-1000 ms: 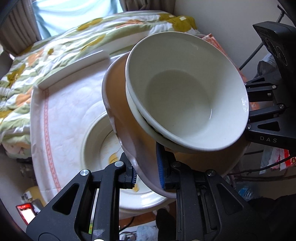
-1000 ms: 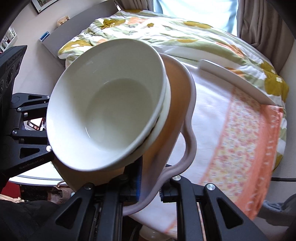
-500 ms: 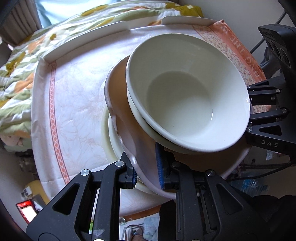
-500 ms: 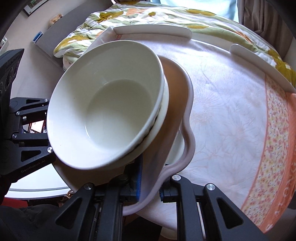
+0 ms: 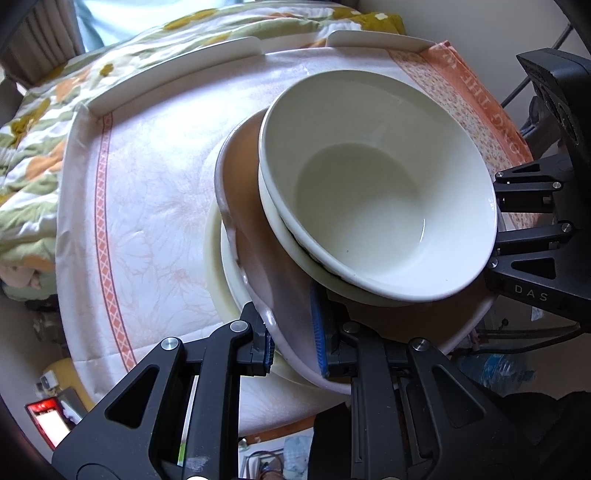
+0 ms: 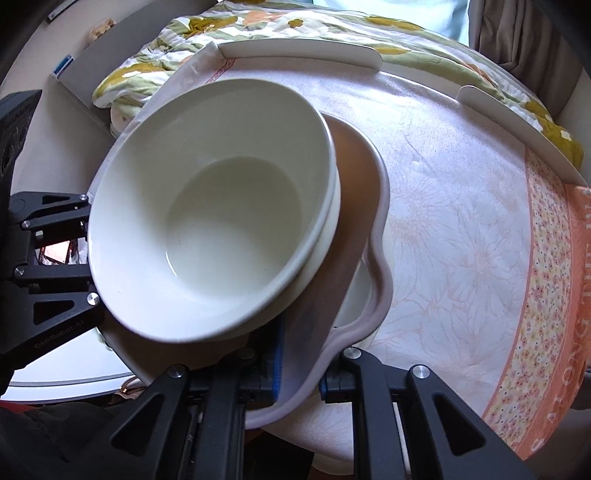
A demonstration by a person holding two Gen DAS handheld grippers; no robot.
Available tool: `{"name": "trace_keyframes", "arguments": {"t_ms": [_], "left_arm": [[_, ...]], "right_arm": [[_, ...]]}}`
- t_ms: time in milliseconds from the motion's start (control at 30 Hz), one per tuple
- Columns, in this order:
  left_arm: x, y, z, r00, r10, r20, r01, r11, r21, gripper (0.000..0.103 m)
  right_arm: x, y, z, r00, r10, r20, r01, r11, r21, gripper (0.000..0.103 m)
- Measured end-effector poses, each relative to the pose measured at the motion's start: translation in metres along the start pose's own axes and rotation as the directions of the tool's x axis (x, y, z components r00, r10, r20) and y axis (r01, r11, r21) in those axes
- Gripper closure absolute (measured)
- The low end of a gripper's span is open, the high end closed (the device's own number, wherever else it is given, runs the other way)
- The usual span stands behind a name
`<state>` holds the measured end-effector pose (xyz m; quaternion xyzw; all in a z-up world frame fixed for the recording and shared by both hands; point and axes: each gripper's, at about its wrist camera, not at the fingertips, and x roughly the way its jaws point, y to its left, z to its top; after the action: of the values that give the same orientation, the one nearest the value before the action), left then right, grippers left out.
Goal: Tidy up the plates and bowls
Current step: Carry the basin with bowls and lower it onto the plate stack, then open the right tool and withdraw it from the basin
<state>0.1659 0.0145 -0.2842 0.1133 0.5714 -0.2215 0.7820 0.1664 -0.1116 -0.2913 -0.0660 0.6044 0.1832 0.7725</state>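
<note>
Two grippers point steeply down and hold one pink wavy-rim plate (image 5: 255,236) from opposite edges: left gripper (image 5: 291,341) fingers are clamped on its near rim, right gripper (image 6: 299,365) fingers likewise on the other side. On the plate sit two nested white bowls (image 5: 376,184), tilted. Under the plate, partly hidden, lies a cream plate (image 5: 218,266) on the bench (image 5: 147,206); whether they touch, cannot tell. The bench has a white cloth w/ orange border and low white rim pieces (image 5: 177,70). Behind it is a flowered bed cover (image 5: 33,110) and a curtain (image 6: 495,29).
</note>
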Motion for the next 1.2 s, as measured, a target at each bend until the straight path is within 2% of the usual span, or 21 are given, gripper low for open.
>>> {"name": "trace_keyframes", "arguments": {"t_ms": [133,433,700,867,967,1000,1067,1100,1133,1167,1200], "left_arm": [[-0.005,0.001,0.002,1.000,0.018,-0.004,-0.018,1.000,0.006,0.087],[-0.033,-0.002,0.004,0.997,0.068,0.021,-0.068,0.997,0.036,0.085],[-0.074,-0.001,-0.007,0.995,0.065,0.073,-0.065,0.998,0.000,0.085],[-0.111,-0.009,-0.020,0.983,0.056,0.174,-0.044,0.997,-0.071,0.085],[-0.145,-0.021,-0.023,0.962,0.068,0.264,-0.037,0.992,-0.118,0.085],[-0.161,-0.026,-0.023,0.950,0.078,0.302,-0.039,0.990,-0.135,0.081],[-0.184,-0.035,-0.023,0.927,0.103,0.361,-0.047,0.986,-0.161,0.049],[-0.201,-0.042,-0.023,0.904,0.124,0.409,-0.056,0.983,-0.173,0.015],[-0.214,-0.046,-0.023,0.882,0.138,0.451,-0.062,0.982,-0.180,0.000],[-0.229,-0.051,-0.025,0.853,0.153,0.499,-0.067,0.980,-0.187,0.000],[-0.244,-0.057,-0.025,0.825,0.162,0.541,-0.068,0.980,-0.189,0.000]], "right_arm": [[-0.006,-0.007,0.004,1.000,-0.007,-0.011,0.007,0.999,0.049,0.089],[-0.026,-0.011,0.003,1.000,-0.023,0.001,0.023,0.997,0.072,0.088],[-0.068,-0.010,-0.014,0.996,-0.040,0.077,0.029,0.990,0.138,0.088],[-0.105,-0.002,-0.032,0.982,-0.054,0.181,0.026,0.987,0.157,0.088],[-0.134,0.003,-0.042,0.964,-0.073,0.257,0.032,0.986,0.162,0.088],[-0.144,0.004,-0.045,0.955,-0.090,0.284,0.043,0.985,0.166,0.088],[-0.169,0.003,-0.051,0.932,-0.114,0.344,0.051,0.981,0.187,0.072],[-0.182,0.002,-0.054,0.919,-0.116,0.377,0.042,0.979,0.198,0.045],[-0.198,0.001,-0.059,0.901,-0.117,0.418,0.030,0.977,0.209,0.018],[-0.210,0.000,-0.062,0.885,-0.120,0.450,0.023,0.976,0.215,0.011],[-0.223,-0.001,-0.066,0.866,-0.126,0.484,0.020,0.976,0.219,0.009]]}}
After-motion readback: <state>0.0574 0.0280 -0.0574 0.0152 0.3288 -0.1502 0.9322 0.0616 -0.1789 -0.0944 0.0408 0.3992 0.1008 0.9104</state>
